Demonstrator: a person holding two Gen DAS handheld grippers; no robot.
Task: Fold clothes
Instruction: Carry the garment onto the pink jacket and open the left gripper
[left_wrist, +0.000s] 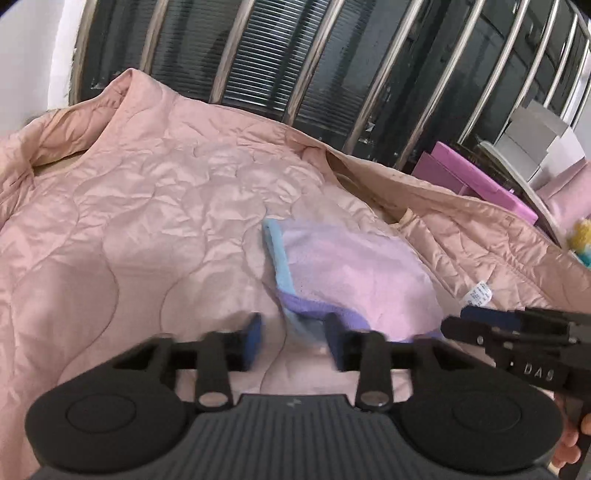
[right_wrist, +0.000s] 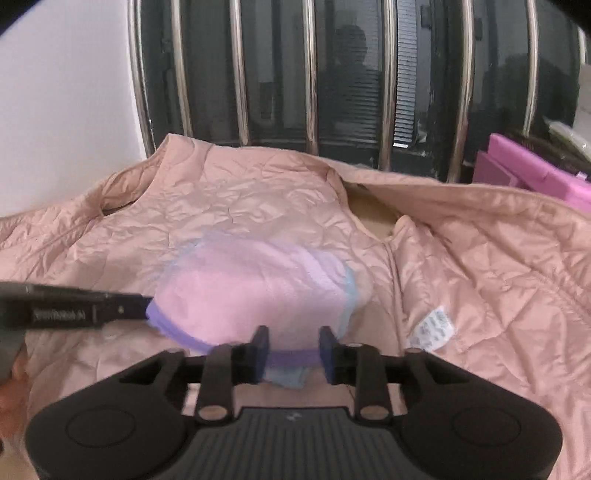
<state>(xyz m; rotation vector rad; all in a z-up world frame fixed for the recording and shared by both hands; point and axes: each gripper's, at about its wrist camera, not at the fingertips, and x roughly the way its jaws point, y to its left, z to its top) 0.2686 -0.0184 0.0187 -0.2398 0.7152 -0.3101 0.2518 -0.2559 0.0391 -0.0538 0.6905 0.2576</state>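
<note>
A: Left wrist view: how many garments?
B: Two: one small pink garment (left_wrist: 354, 273) lying on one quilted jacket (left_wrist: 147, 221).
A: Claws?
B: Left claw (left_wrist: 293, 341) and right claw (right_wrist: 293, 352) both part-open around its purple hem; contact blurred.

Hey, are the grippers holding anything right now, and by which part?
Nothing is gripped yet. Both the left gripper and right gripper straddle the purple hem of the small pink garment, jaws apart.

I think I am in a home, by a window (right_wrist: 347, 74) with shiny metal bars (right_wrist: 388, 85). A soft pink jacket (left_wrist: 147, 221) lies spread out, and pink boxes (left_wrist: 476, 181) sit beside a white wall (right_wrist: 66, 92).
</note>
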